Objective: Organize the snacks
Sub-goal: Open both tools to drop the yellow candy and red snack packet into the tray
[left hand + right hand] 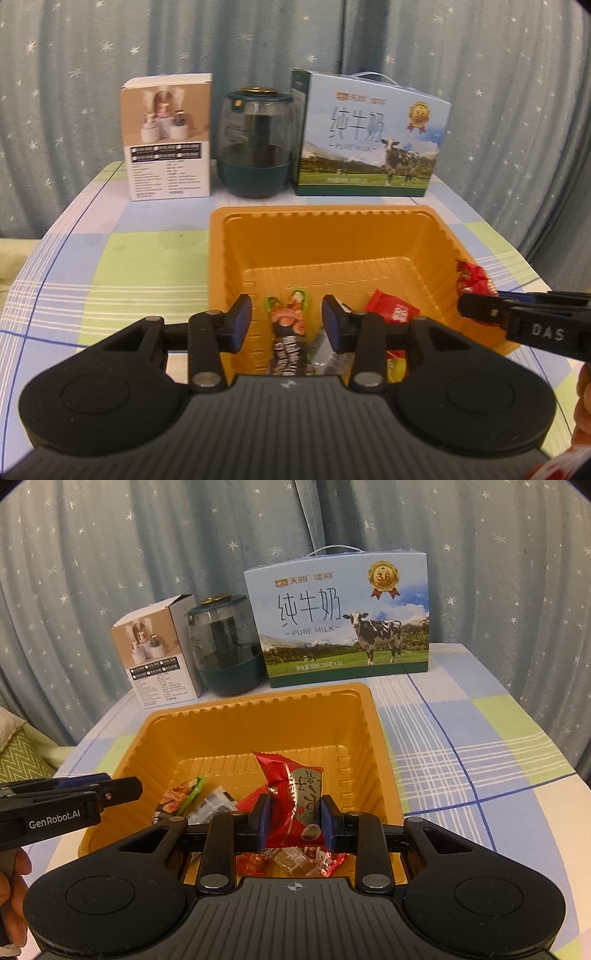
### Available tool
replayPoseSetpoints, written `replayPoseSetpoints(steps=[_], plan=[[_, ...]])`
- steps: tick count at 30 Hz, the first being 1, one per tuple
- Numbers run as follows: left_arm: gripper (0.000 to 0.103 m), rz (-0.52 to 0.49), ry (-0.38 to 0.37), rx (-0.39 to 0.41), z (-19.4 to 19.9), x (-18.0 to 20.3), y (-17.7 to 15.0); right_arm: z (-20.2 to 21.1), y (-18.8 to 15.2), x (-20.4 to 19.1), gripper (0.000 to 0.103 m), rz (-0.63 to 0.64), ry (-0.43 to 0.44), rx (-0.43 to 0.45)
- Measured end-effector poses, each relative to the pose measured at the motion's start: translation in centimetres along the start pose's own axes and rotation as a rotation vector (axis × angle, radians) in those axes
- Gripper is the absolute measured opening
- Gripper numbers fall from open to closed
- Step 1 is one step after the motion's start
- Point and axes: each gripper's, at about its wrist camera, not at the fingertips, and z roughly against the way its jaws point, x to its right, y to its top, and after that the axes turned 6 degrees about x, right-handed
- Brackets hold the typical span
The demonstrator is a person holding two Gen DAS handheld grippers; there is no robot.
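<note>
An orange plastic tray [332, 236] [258, 720] sits on the checked tablecloth and holds several wrapped snacks. My left gripper [287, 325] is open over the tray's near edge, above a green-and-dark snack stick [290, 332]; nothing is between its pads. A red packet [393, 308] lies in the tray to its right. My right gripper [295, 821] is shut on a red snack packet [295, 786] and holds it upright above the tray. It shows at the right in the left wrist view [476, 304]. Clear-wrapped candies [295, 862] lie under it.
At the back of the table stand a white product box [168, 136], a dark green jar [256, 144] and a blue milk carton box [369, 136]. A starred curtain hangs behind. The tablecloth [110, 266] extends to the left and right [480, 746] of the tray.
</note>
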Motion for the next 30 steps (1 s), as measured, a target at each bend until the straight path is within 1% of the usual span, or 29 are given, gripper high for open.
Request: replayPoseSetpoints(steps=[17,21,22,23,24,25,28,30], plan=[[0.039,-0.018,-0.004,0.0,0.3,0.2,-0.2,-0.1,0.1,-0.3,0.029,-0.003,0.017,0.008],[0.041,-0.022,-0.002,0.001,0.3,0.3,-0.2,0.0,0.4,-0.2,0.029,-0.027,0.056,0.033],[0.041,-0.025,-0.001,0.0,0.3,0.3,-0.3,0.1,0.5,-0.2,0.04,-0.034,0.051,0.043],[0.043,-0.029,0.001,0.0,0.3,0.4,-0.4,0.4,0.6,-0.1,0.063,-0.04,0.047,0.063],[0.043,-0.034,0.003,0.0,0.3,0.4,-0.4,0.7,0.7,0.1,0.071,-0.045,0.04,0.087],[0.043,-0.037,0.003,0.0,0.3,0.5,-0.5,0.9,0.8,0.2,0.074,-0.048,0.033,0.101],[0.044,-0.046,0.005,0.002,0.4,0.6,-0.5,1.2,1.1,0.8,0.074,-0.068,0.022,0.112],[0.047,-0.052,0.006,0.003,0.4,0.7,-0.6,1.2,1.1,1.1,0.074,-0.072,0.008,0.111]])
